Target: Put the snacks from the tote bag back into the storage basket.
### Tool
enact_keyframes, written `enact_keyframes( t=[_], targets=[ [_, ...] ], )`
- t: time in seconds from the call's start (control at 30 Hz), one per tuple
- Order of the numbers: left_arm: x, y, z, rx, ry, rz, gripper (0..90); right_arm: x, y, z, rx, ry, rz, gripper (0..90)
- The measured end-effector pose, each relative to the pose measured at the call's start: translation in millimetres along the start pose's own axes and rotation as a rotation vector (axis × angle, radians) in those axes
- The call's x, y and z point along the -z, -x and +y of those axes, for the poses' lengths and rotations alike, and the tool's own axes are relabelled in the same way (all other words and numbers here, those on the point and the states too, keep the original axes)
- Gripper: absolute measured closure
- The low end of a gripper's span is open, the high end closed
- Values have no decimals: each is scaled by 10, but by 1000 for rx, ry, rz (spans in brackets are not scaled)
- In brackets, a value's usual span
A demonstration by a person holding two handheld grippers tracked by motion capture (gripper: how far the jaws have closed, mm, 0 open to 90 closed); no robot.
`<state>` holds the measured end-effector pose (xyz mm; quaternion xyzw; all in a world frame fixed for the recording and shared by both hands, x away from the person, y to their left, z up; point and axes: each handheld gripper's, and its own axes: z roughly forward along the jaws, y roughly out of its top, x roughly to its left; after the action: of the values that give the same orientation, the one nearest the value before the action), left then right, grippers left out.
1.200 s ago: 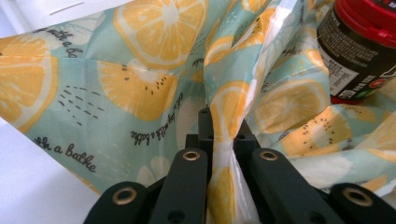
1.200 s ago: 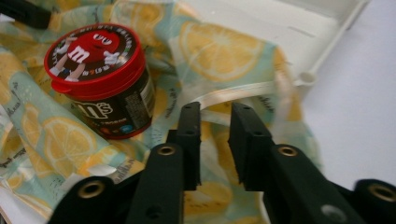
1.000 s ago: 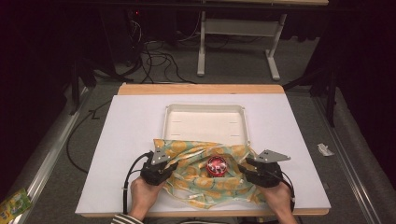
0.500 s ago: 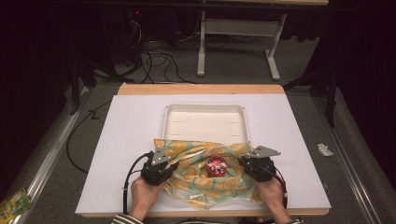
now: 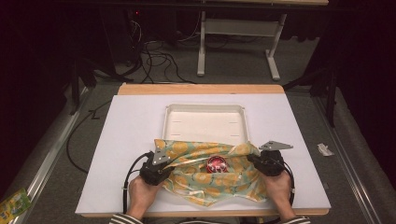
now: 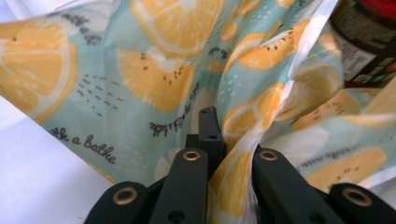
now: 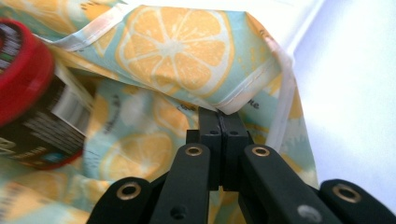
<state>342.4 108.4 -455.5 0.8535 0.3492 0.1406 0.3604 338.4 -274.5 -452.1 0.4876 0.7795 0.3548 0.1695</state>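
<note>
Cloth takes up the lower middle of the high view: a crumpled square of thin teal fabric printed with orange citrus slices and edged with a white hem [image 5: 205,175], lying on the white table sheet [image 5: 121,140] just below a shallow white rectangular tray [image 5: 205,122]. On the cloth, a little right of centre, stands a small dark jar with a red lid [image 5: 217,164].

The left gripper [image 5: 164,164] sits at the cloth's left edge. In the left gripper view its black jaws are pressed nearly together with a fold of the printed fabric [image 6: 243,140] pinched between them, and the dark jar [image 6: 369,42] shows at the upper right of that frame.

The right gripper [image 5: 256,159] is at the cloth's right corner. In the right gripper view its jaws have just been closing and now stand pressed together, with the hemmed corner of the cloth [image 7: 229,105] caught at their tips; the red lid [image 7: 21,70] fills the left edge of the frame.

As a judgement, the work looks like wrapping the jar in the cloth, and it is at an early stage. Done: the jar is set on the fabric, and both side edges are gripped and slightly raised. Left: drawing those edges over the jar, which still stands fully uncovered, and closing or tying the bundle. The tray is empty and untouched.
</note>
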Motion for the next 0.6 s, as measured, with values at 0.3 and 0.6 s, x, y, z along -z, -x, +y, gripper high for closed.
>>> enact_keyframes(
  t=[0.3,0.6],
  targets=[
    [56,3,-1,11,-3,-35,798,-122,16,-79,-7,-44,5,900],
    [245,111,127,-21,68,-56,529,-119,-26,-75,10,-46,6,900]
  ],
)
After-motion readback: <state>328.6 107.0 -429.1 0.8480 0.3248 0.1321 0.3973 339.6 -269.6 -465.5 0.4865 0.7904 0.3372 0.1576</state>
